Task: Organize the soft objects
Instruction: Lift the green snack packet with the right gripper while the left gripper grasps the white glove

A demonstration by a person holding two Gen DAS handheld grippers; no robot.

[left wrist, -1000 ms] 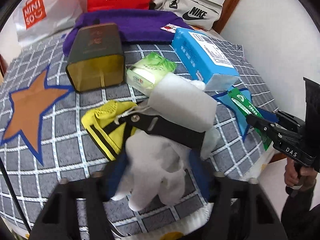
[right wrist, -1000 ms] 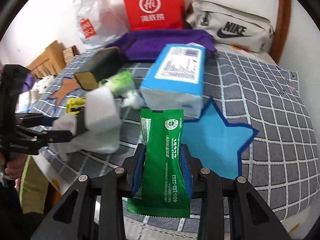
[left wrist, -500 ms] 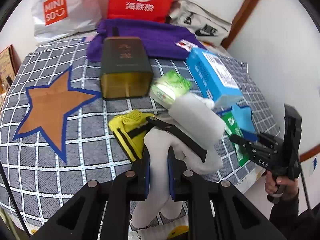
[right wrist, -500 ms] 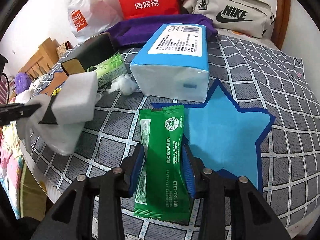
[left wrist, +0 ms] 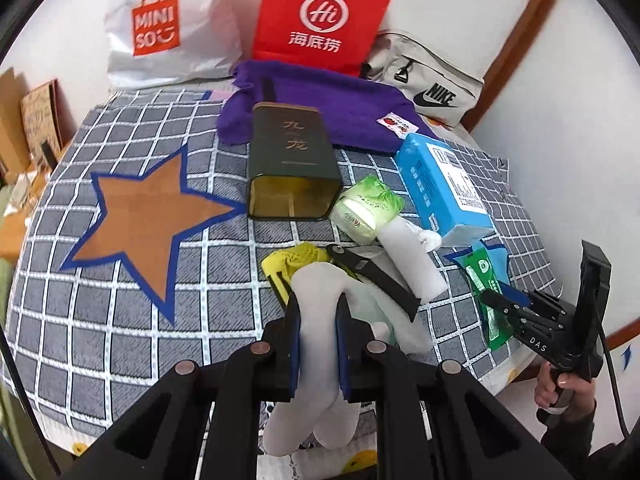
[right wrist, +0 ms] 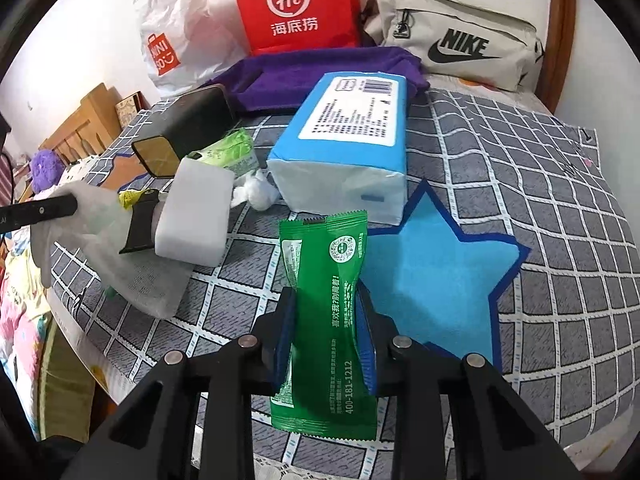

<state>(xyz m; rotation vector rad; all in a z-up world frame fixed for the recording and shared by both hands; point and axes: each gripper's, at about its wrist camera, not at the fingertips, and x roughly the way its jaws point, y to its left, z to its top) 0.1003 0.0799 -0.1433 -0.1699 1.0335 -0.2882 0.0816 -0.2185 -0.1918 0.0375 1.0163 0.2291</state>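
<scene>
My left gripper [left wrist: 318, 312] is shut on a white cloth glove [left wrist: 316, 360] and holds it above the near edge of the checked bedspread [left wrist: 120, 320]. The glove also shows at the left of the right wrist view [right wrist: 100, 240]. My right gripper [right wrist: 326, 320] is shut on a green snack packet [right wrist: 326, 312] above the blue star patch [right wrist: 432, 272]. That packet shows in the left wrist view [left wrist: 486, 296]. A white foam block [right wrist: 194, 220] lies by the glove, with a black strap [left wrist: 376, 276] across it.
On the bed lie a blue tissue pack [right wrist: 352, 140], a green-white wet-wipe pack [left wrist: 366, 210], a dark tin lying on its side [left wrist: 290, 168], a yellow mesh item [left wrist: 292, 264], a purple towel [left wrist: 320, 100] and an orange star patch [left wrist: 140, 220]. Bags line the back wall.
My left gripper closed on the white glove and lifted it back from the pile. My right gripper kept the green packet and shifted slightly over the blue star.
</scene>
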